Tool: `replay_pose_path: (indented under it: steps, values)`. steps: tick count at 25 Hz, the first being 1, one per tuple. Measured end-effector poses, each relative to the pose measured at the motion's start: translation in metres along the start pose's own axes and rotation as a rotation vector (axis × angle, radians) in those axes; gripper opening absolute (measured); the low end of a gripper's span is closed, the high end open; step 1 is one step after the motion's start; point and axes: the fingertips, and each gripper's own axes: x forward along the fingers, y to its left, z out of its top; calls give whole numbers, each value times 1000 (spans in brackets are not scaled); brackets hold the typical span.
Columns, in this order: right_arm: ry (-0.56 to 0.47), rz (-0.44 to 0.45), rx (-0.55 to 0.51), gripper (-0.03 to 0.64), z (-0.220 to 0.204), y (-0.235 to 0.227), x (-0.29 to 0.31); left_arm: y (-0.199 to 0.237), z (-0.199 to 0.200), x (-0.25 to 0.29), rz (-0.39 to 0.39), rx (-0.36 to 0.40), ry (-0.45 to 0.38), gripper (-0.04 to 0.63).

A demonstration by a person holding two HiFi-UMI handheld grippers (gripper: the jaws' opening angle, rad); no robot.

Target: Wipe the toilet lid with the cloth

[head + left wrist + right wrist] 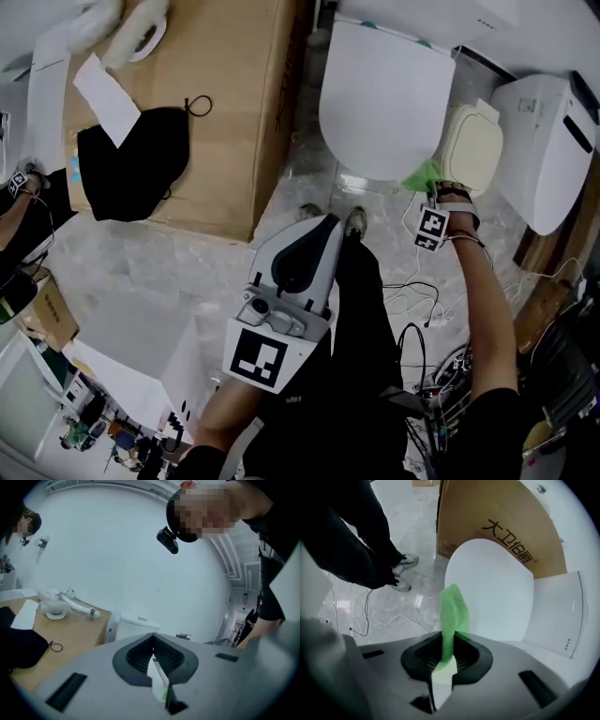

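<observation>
Scene: bathroom seen from above; a person stands facing a toilet on a marble floor [141, 253].
Lid [380, 94]: white, oval, closed flat, at top centre of head view.
Cloth [452, 609]: bright green mesh, pinched at one end, w/ the rest standing up out of the jaws. In head view it sits at the lid's near right edge. Whether it touches the lid: can't tell.
Right hand-held gripper [449, 633]: clenched on the cloth, reached fwd to the lid's right side, arm stretched out.
Left hand-held gripper [153, 634]: jaws pressed together, nothing btwn them. Held low & close to the body, well apart from the lid, tips aimed toward the toilet.
Box [225, 112]: big brown cardboard, just left of the toilet, black printed characters on its side.
On box: black garment [136, 164], white paper [105, 94] partly over it, black hair tie [198, 106] near the garment's top right.
Right of lid: cream rounded container [473, 150] just beside it; a white unit [548, 141] farther right.
Floor items: white cables [412, 295] beside the person's legs; shoes [354, 221] near the toilet's base.
</observation>
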Motion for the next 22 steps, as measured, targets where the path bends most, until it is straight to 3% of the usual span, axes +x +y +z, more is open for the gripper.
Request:
replay_pose_path:
  steps: [2,4,10,13,18,22]
  values:
    - [12,-13,61,55,-7,-6,-11,4,8,-2,-28,15,-3,6]
    - [-4,-34,211,55,-10,-22,-22,9,16,-2,-45,28,-13,6]
    - [-208,-69,984,55,-12,-105,-53,22,26,-1,-44,26,-19,6]
    - [-351,-109,1250,55,-14,-156,-64,26,24,6,-32,33,-17,6]
    - [-506,-208,1447,55,-19,-217,-68,33,19,23,-6,26,-4,6]
    - [-542,-257,1426,55,-15,-261,-59,45,11,47,41,11,32,6]
